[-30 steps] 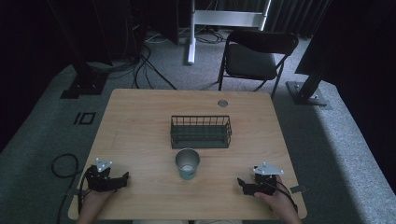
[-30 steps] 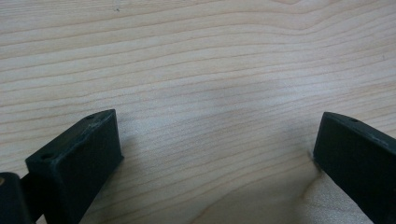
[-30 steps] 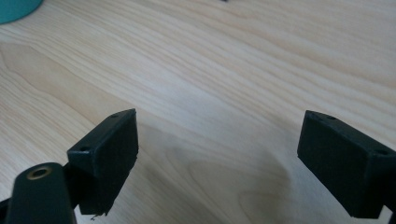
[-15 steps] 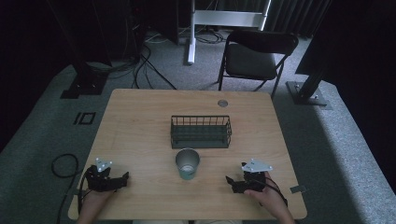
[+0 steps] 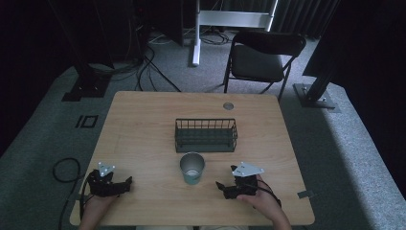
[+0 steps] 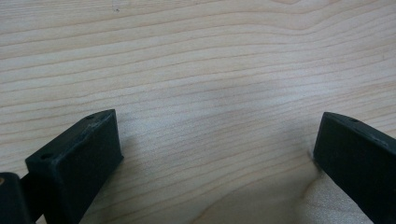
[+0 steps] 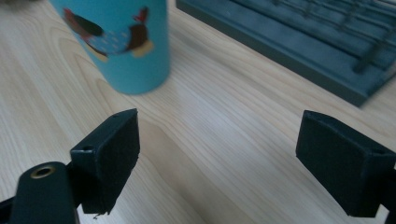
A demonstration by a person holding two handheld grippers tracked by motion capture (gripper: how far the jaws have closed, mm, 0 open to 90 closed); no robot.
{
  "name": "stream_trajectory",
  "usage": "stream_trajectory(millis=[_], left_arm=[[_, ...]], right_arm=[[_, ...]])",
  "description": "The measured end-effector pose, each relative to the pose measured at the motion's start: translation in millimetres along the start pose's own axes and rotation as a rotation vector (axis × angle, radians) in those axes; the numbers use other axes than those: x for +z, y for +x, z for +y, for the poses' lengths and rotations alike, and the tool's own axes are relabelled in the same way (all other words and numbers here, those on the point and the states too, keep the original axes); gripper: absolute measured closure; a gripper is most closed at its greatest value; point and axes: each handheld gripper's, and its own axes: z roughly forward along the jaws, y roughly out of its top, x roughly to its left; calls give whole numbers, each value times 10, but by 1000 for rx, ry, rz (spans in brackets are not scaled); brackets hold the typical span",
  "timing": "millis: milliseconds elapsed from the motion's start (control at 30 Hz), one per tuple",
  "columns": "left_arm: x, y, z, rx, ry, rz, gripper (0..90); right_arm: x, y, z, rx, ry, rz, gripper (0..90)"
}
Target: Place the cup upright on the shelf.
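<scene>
Both black two-jaw grippers, left gripper [image 5: 125,182] and right gripper [image 5: 219,185], rest spread wide and empty; the blue metal cup [image 5: 192,167] (bird-printed) stands near the right one.

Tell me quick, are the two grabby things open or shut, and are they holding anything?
Left gripper: open, fingers wide apart over bare table, holding nothing.
Right gripper: open, holding nothing; the blue cup stands just ahead, untouched.

A black folding chair [image 5: 266,56] is standing beyond the wooden table [image 5: 143,129]. Cables [image 5: 152,67] are lying across the grey floor [image 5: 335,143].
</scene>
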Motion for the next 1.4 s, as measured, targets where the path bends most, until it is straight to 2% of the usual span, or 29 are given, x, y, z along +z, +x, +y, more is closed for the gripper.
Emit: stream_trajectory(millis=[133,367,800,1400], left_arm=[[0,0,0,0,0,0,14],[0,0,0,0,0,0,14],[2,1,1,0,-1,0,14],[2,0,1,0,-1,0,14]], right_arm=[[33,37,32,-3,-6,17,132],[202,208,137,-52,-24,77,132],[363,377,306,-74,-88,139,124],[608,487,440,-40,-171,138,117]])
